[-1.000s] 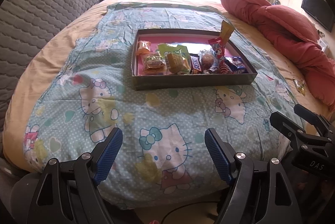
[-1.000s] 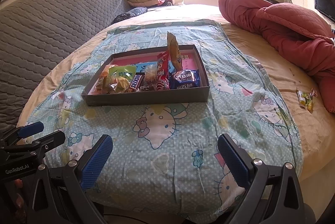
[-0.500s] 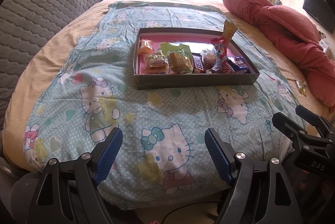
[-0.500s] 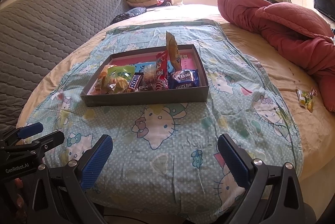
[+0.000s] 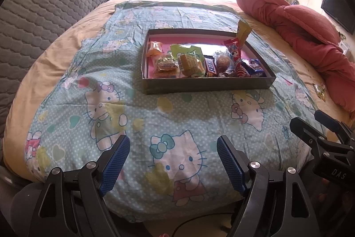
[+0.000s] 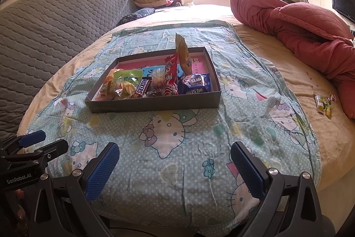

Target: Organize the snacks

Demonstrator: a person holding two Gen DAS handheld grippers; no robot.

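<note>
A wide bed with a beige sheet [image 6: 266, 55] fills both views. Across its middle lies a pale blue cotton cover printed with cartoon cats [image 6: 177, 137]. A rumpled rose-red quilt [image 6: 299, 22] is heaped at the upper right, and a grey quilted headboard [image 6: 44, 26] runs along the left.

At the centre of each frame, on the blue cover, sits a shallow dark grey cardboard tray with a pink floor [image 6: 155, 105]. The snacks [image 5: 199, 61] are crowded along its near wall: a green packet, a brown chocolate bar, a red wrapper, a blue biscuit pack, and a tall yellow-brown pouch standing upright at the back. One small green-and-yellow wrapper [image 6: 324, 104] lies outside the tray, on the beige sheet at the right edge, near the red quilt.

My left gripper [image 5: 173, 161] sits at the bottom of its frame, released and empty, well short of the tray. My right gripper [image 6: 175, 166] is likewise released, grasping nothing.

My judgement: the soft bedding could let the tray tip or slide if I press on its wall, and the upright pouch looks ready to topple. The crinkled wrappers overlap, so closing on one may drag another out.

Compared with a second ago, nothing has shifted; both grippers and all the snacks are as they were.
</note>
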